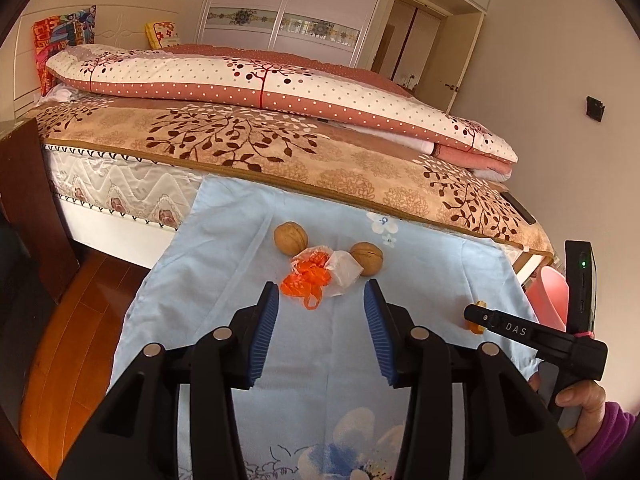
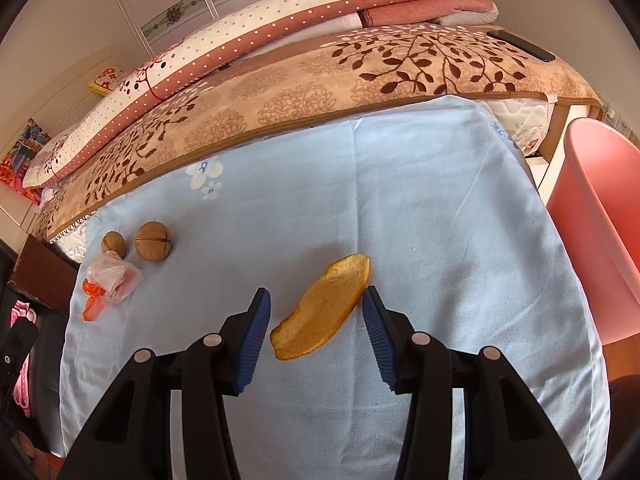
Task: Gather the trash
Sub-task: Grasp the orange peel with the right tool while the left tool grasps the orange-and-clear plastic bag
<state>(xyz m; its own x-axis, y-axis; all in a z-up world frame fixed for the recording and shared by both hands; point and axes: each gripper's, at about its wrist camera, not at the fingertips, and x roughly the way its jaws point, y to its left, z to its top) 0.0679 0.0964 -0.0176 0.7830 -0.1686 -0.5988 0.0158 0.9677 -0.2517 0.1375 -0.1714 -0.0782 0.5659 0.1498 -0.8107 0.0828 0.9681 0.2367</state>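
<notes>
A crumpled orange and clear plastic wrapper [image 1: 308, 280] lies on the light-blue cloth [image 1: 224, 248], with two walnuts [image 1: 291, 238] [image 1: 367, 264] right behind it. My left gripper [image 1: 323, 290] hovers just short of the wrapper, open, its blue pads on either side of the wrapper's near edge. A curved orange peel [image 2: 320, 308] lies flat on the cloth between the blue pads of my right gripper [image 2: 316, 294], which is open. The right pad's tip sits close to the peel's rim. The wrapper [image 2: 108, 280] and walnuts [image 2: 154, 244] show at the left of the right wrist view.
A pink plastic bin [image 2: 600, 220] stands off the cloth's right edge. A bed with a leaf-patterned blanket [image 1: 280, 148] and folded quilts runs along the far side, with a dark phone [image 2: 520, 46] on it. Wooden floor [image 1: 80, 320] and a dark cabinet are at the left.
</notes>
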